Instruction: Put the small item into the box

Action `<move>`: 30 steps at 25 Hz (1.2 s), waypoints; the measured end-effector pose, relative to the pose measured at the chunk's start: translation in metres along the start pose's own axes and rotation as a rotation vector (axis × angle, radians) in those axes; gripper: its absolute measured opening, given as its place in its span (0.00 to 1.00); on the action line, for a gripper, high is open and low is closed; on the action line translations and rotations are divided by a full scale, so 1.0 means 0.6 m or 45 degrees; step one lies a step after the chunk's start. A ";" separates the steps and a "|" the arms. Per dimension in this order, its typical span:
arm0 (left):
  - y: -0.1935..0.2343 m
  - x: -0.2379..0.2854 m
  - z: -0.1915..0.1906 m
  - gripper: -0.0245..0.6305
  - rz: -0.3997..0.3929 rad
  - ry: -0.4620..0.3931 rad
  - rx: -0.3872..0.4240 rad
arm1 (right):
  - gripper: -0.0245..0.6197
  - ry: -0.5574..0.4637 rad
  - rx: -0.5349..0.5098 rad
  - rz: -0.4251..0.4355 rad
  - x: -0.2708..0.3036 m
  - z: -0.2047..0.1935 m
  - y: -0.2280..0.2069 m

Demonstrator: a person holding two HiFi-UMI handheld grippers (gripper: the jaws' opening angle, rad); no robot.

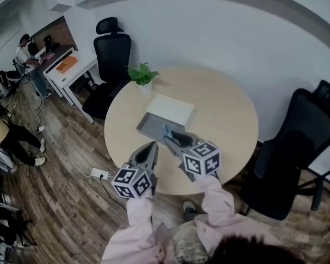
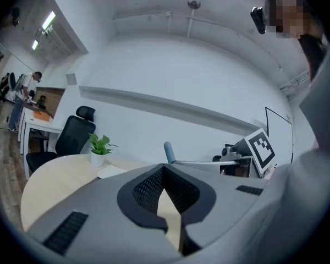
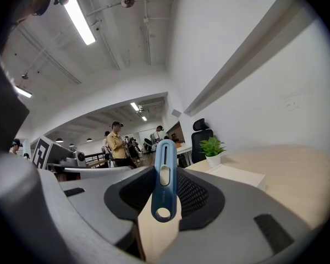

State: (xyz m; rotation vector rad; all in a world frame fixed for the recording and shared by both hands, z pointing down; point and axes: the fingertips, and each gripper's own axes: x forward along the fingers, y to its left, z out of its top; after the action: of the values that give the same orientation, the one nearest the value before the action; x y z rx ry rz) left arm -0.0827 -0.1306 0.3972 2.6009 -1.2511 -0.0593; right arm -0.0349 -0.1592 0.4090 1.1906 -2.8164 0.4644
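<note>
**Head view.** I hold both grippers above the near edge of the round table (image 1: 223, 111), at 6 o'clock from the box. Its grey tray (image 1: 146, 126) lies open. The white lid (image 1: 171, 110) is parked touching it at 1 o'clock, which leaves the opening free.

The right gripper (image 1: 171, 135) is clamped on the small item (image 3: 164, 183), a slim blue cutter-like tool. The tool's tip points toward the tray, presumably for a lengthwise drop. The left gripper (image 1: 150, 148), at 8 o'clock of the right, is closed on nothing; I judge it merely in reserve.

**Gripper views.** Only the right gripper view shows the pads pinching the tool. Only the head view shows the tray's interior, seemingly bare. A potted plant (image 1: 142, 75) stands at 11 o'clock of the lid.
</note>
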 end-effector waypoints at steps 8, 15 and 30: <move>0.034 0.046 0.001 0.05 0.023 0.013 -0.026 | 0.24 0.044 0.012 0.025 0.044 0.002 -0.039; 0.056 0.080 -0.003 0.05 0.045 0.035 -0.042 | 0.24 0.075 0.032 0.040 0.070 0.003 -0.073; 0.094 0.129 -0.009 0.05 0.115 0.042 -0.072 | 0.24 0.139 0.035 0.125 0.123 0.003 -0.117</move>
State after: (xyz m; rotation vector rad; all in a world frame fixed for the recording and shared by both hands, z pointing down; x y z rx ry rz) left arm -0.0761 -0.2233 0.4218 2.4845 -1.3339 -0.0339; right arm -0.0369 -0.2570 0.4368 1.0019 -2.7922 0.5582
